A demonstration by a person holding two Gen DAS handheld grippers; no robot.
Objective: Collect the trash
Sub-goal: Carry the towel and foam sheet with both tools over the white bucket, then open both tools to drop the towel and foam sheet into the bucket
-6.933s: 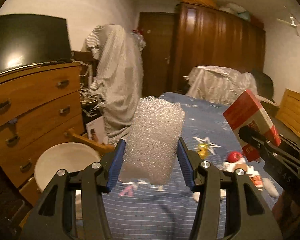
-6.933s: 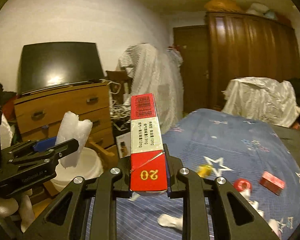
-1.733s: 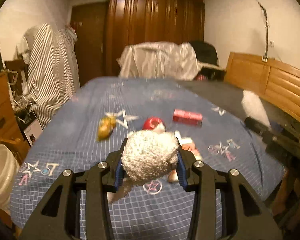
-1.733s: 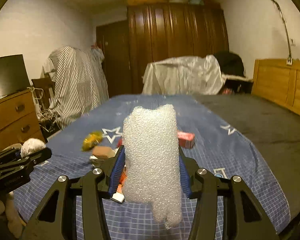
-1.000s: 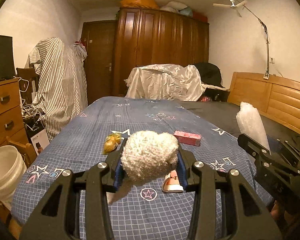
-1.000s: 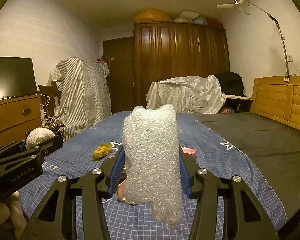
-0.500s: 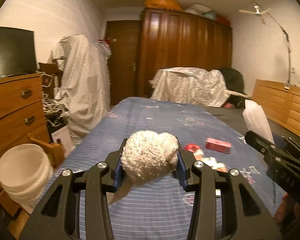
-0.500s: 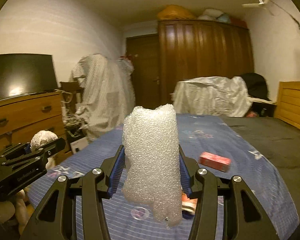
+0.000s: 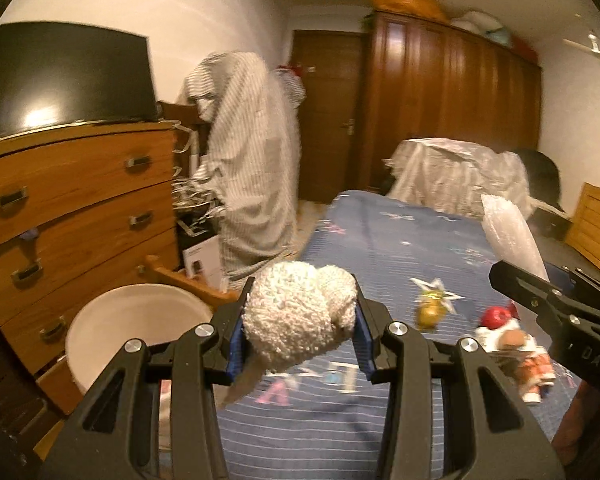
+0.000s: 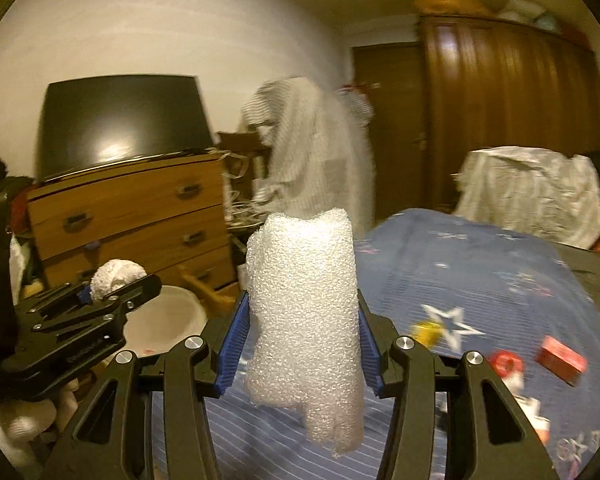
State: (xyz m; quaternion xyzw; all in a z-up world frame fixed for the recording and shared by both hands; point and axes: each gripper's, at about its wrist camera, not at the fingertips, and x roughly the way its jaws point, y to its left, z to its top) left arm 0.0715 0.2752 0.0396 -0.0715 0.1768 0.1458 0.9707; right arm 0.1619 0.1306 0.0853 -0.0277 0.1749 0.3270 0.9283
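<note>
Dim yellow light fills a cluttered bedroom, and both tongs hang above the near end of the bed [image 9: 380,236], which wears a blue cover printed with stars.

Left tongs [image 9: 299,330] are clenched on a fluffy white ball [image 9: 298,316], their blue pads pressed into both of its sides, with a pale tail of it dangling below. Right tongs [image 10: 299,336] are clamped on a piece of white bubble wrap [image 10: 304,312] that stands upright between the pads and sticks out well above and below them. Each pair also shows at the edge of the other's view, carrying the same load.

Just below and to the left of the left tongs sits a white bucket [image 9: 100,320] on the floor beside the bed, its mouth facing up. Behind the bucket stands a wooden chest of drawers [image 9: 80,200] with a dark television [image 9: 64,80] on top.

Trash lies on the bedcover to the right: a yellow wrapper [image 9: 430,312] on a white star, a red round thing [image 9: 496,316] just beside a white and orange crumpled packet [image 9: 528,360], and a small red box [image 10: 562,358] farther right in the right wrist view.

Farther back, a striped cloth [image 9: 252,168] is draped over something tall, a white sheet [image 9: 456,172] covers a heap beyond the far end of the bed, and a dark wooden wardrobe [image 9: 452,92] fills the rear wall beside a door [image 9: 328,120].
</note>
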